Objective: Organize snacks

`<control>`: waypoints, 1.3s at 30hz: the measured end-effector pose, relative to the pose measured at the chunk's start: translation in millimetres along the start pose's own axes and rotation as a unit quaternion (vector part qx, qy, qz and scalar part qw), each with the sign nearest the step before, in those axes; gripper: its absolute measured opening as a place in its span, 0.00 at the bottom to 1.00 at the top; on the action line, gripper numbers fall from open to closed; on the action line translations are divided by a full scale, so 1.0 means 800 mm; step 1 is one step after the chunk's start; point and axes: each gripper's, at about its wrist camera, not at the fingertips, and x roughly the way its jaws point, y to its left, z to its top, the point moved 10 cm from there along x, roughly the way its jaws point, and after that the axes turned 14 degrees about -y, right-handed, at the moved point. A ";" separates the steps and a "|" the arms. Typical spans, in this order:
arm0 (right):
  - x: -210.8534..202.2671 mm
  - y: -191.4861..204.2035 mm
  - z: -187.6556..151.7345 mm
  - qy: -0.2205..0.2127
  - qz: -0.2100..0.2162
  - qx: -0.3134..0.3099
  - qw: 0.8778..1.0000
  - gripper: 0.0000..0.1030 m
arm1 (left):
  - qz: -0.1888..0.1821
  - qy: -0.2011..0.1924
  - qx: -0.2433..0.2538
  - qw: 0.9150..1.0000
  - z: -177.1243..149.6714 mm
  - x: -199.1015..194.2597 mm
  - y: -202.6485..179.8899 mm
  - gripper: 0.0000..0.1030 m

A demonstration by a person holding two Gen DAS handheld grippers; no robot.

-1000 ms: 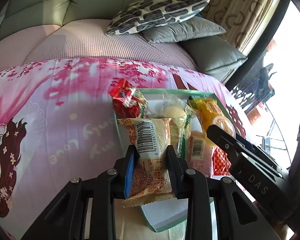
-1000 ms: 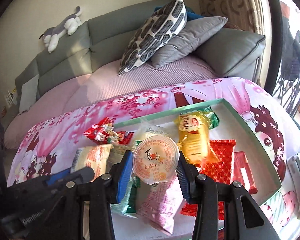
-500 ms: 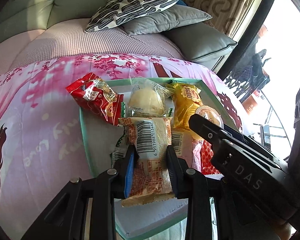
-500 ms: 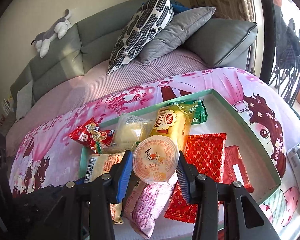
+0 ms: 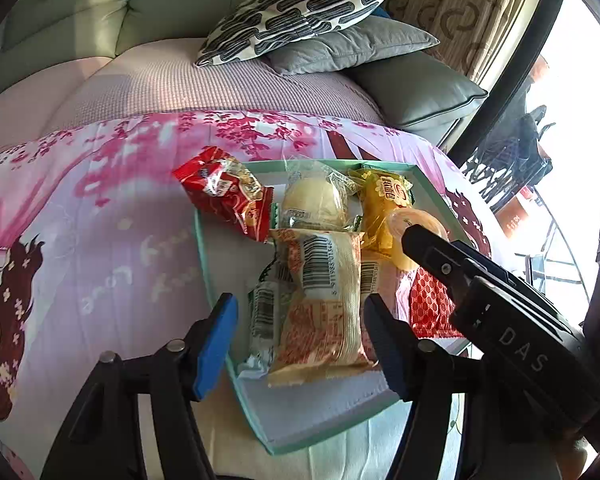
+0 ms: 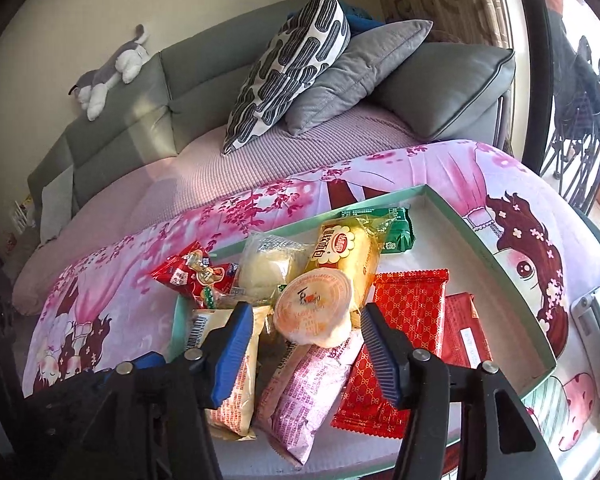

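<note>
A mint-green tray (image 5: 204,256) on a pink cartoon blanket holds several wrapped snacks. My left gripper (image 5: 300,320) hangs over its near left part. Its jaws are opening, and a cream-and-orange packet with a barcode (image 5: 324,300) lies in the tray between them, clear of both pads. My right gripper (image 6: 308,332) is also opening. An orange-lidded jelly cup (image 6: 316,308) sits tilted between its fingers on a pink packet (image 6: 308,392), touching neither pad. The cup (image 5: 416,232) and the right gripper's black body (image 5: 500,312) also show in the left wrist view.
In the tray lie a wrapped bun (image 6: 268,264), a yellow packet (image 6: 340,252), a green packet (image 6: 396,228) and red patterned packets (image 6: 408,320). A red packet (image 5: 224,192) overhangs the tray's far left corner. Behind are a grey sofa (image 6: 204,80), pillows (image 6: 296,60) and a plush toy (image 6: 112,72).
Both grippers have let go. The left jaws spread and the barcode packet now rests in the tray. The right jaws spread and the jelly cup has dropped onto the pink packet.
</note>
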 end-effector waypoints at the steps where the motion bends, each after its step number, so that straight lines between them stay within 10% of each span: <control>1: -0.004 0.001 0.000 -0.002 0.000 0.000 1.000 0.64 | 0.003 -0.004 -0.001 1.000 0.000 -0.007 0.003 0.70; 13: -0.045 0.026 -0.040 0.007 0.002 -0.029 1.000 1.00 | 0.113 -0.029 -0.006 0.993 -0.034 -0.067 0.089 0.96; 39: -0.050 0.025 -0.096 0.053 -0.025 -0.071 0.996 1.00 | 0.255 -0.020 -0.009 0.967 -0.074 -0.102 0.165 0.97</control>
